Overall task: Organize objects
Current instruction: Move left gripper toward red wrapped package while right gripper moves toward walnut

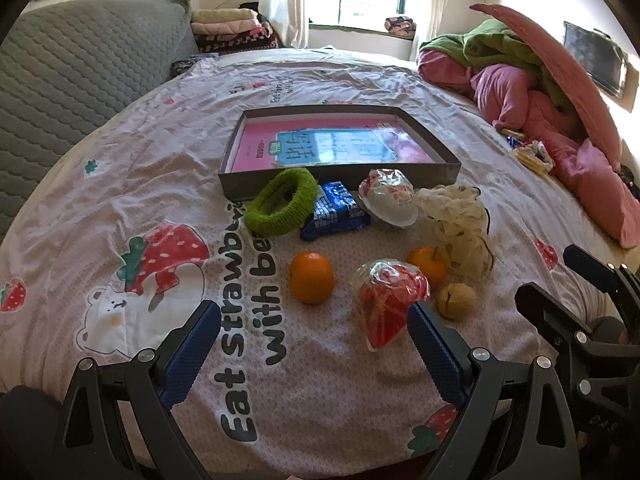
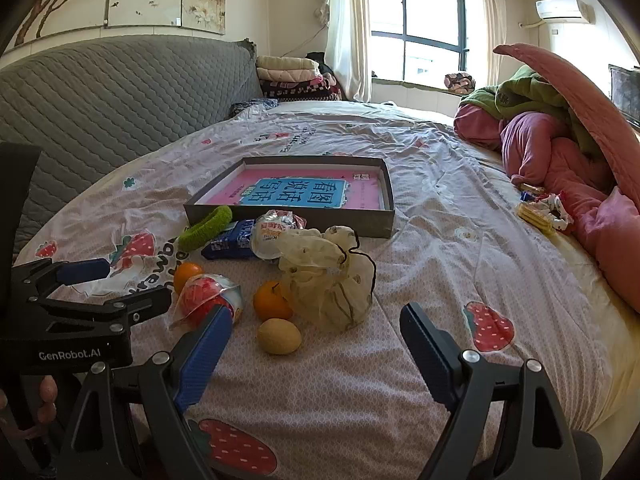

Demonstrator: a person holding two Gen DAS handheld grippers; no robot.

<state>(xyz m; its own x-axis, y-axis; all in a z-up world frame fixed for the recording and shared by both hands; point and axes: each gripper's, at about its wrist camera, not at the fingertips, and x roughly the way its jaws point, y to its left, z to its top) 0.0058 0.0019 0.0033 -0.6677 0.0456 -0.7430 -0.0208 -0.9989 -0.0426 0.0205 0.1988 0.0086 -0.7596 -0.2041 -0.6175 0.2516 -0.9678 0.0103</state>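
Observation:
A dark shallow box with a pink book inside lies on the bed. In front of it lie a green fuzzy ring, a blue snack pack, a white wrapped snack, a cream mesh pouch, two oranges, a red wrapped snack and a walnut. My left gripper is open and empty, near the red snack. My right gripper is open and empty, before the walnut.
The bedsheet has strawberry prints. A grey quilted headboard rises at the left. Pink and green bedding is piled at the right, with small wrapped items beside it.

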